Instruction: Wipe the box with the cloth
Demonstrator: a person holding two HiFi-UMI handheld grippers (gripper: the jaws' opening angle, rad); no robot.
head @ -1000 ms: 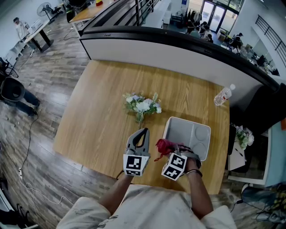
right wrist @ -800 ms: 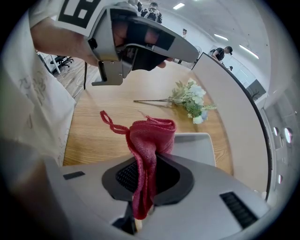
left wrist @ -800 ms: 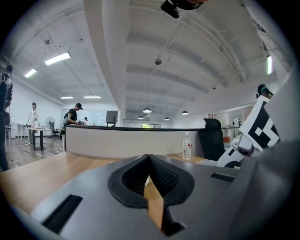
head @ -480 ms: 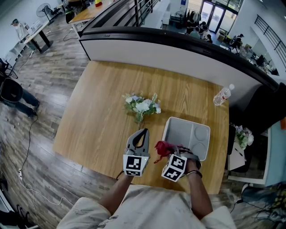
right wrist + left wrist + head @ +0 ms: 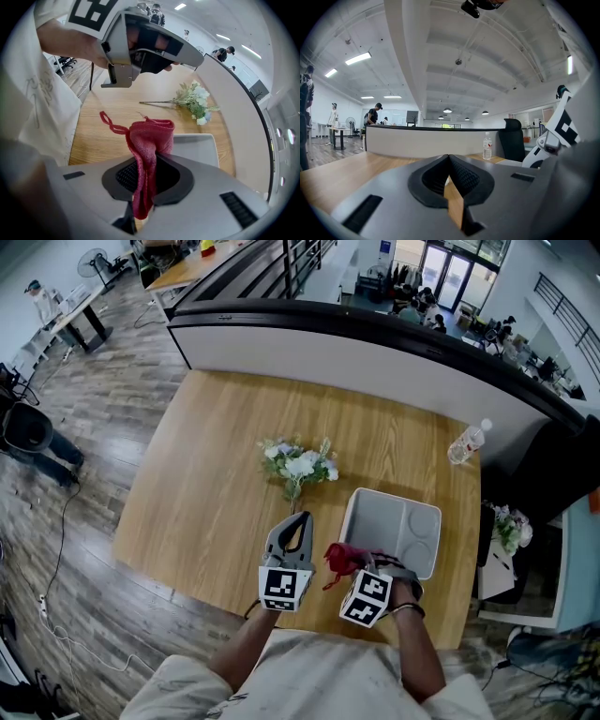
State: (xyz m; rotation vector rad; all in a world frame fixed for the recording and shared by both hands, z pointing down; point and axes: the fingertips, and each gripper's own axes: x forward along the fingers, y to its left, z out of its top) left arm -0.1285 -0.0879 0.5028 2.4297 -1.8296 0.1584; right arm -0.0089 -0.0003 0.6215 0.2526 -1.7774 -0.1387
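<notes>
Resting on one light wooden table (image 5: 206,484): one grey rectangular plastic box (image 5: 398,512), open-topped and divided inside, at the near right part; one small bunch of white flowers with green leaves (image 5: 300,463), lying flat near the middle, apart from the box; one clear plastic water bottle (image 5: 466,442), upright at the far right edge.

Grippers: two, grey, each bearing one marker cube.

Left gripper (image 5: 448,159): jaws closed tip to tip, nothing between them; held above the table just left of the box, on the near side of the flower stems.

Right gripper (image 5: 147,159): jaws clamped on one red woven cloth (image 5: 149,136), which stands up bunched from the jaws, one thin loop trailing off its left side.

Cloth position: over the box's near left corner; whether it touches the rim cannot be told.
</notes>
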